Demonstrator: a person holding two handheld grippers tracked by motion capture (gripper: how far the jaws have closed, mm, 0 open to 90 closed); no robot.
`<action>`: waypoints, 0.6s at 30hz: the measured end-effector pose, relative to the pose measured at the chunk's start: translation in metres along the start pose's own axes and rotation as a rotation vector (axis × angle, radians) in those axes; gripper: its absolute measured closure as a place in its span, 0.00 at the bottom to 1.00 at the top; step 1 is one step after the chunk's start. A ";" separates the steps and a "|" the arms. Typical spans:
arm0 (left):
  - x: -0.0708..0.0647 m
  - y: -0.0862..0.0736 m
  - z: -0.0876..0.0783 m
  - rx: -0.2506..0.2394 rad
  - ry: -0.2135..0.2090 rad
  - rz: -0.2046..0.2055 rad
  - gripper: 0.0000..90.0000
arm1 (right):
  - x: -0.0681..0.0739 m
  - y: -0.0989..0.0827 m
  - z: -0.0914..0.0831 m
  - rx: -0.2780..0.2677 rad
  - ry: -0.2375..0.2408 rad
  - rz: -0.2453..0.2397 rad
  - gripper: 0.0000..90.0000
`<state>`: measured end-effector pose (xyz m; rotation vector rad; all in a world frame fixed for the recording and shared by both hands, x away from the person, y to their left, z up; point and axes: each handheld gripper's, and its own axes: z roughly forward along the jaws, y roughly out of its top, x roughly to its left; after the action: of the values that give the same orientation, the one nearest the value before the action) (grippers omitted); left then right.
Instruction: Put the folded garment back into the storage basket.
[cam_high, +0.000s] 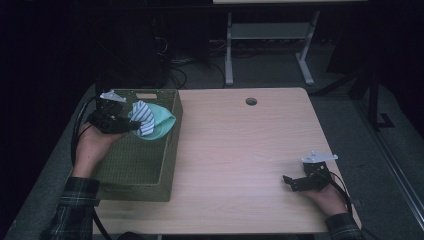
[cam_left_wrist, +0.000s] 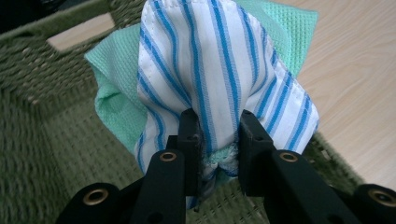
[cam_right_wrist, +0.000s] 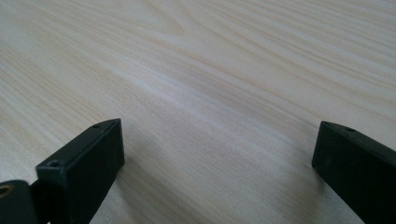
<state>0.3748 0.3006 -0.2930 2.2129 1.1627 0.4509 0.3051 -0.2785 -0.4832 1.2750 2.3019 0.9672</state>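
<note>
The left tool (cam_left_wrist: 217, 140) pinches the bunched striped cloth (cam_left_wrist: 219, 70) and green cloth (cam_left_wrist: 109, 93) between its jaws, holding them just above the woven basket (cam_high: 167, 150) below it, likely for dropping in, while the right tool (cam_right_wrist: 217, 154) rests wide open and empty on the surface (cam_right_wrist: 210, 60).

Left claw (cam_high: 131, 123) clamped; right claw (cam_high: 289, 181) spread wide.

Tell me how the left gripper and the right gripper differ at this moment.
The left gripper has its jaws clamped on a bunched blue-and-white striped cloth with a mint green cloth; the right gripper has its jaws wide apart, holding nothing. The left gripper hangs over the green woven basket; the right gripper sits low over the bare light wooden table. Both are black, hand-held, two-jawed.
</note>
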 end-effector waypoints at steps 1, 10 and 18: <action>0.003 -0.003 0.001 0.004 0.013 0.001 0.82 | 0.000 0.000 0.000 0.000 0.000 0.000 0.02; 0.020 -0.025 0.016 0.042 0.051 -0.058 0.81 | 0.000 0.000 0.000 0.000 0.002 -0.001 0.02; 0.022 -0.047 0.037 0.061 0.044 -0.082 0.81 | 0.000 0.000 0.000 0.000 0.002 -0.002 0.02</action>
<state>0.3782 0.3267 -0.3509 2.2070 1.3016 0.4378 0.3050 -0.2785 -0.4832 1.2727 2.3044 0.9679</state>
